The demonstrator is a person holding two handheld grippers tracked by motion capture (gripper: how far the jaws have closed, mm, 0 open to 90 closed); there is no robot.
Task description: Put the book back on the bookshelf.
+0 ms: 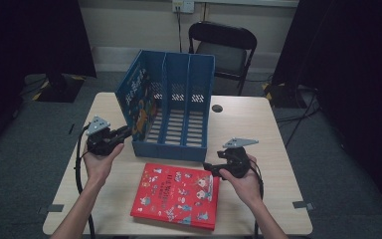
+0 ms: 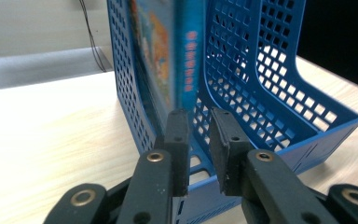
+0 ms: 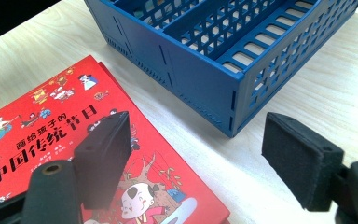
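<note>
The left tool (image 2: 199,135), nearly closed and empty, is hovering just before the upright blue picture book (image 2: 168,51); the right tool (image 3: 205,154) is gaping, empty, over the red picture book (image 3: 51,140).

Left tongs (image 1: 125,131) nearly closed, gap between pads; right tongs (image 1: 208,167) wide open.

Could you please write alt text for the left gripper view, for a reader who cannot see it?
The left gripper's two black jaws stand nearly closed, with a narrow gap and nothing between them, just in front of a blue book standing upright in the end slot of a blue file rack. The rack sits on a pale wooden table.
</note>
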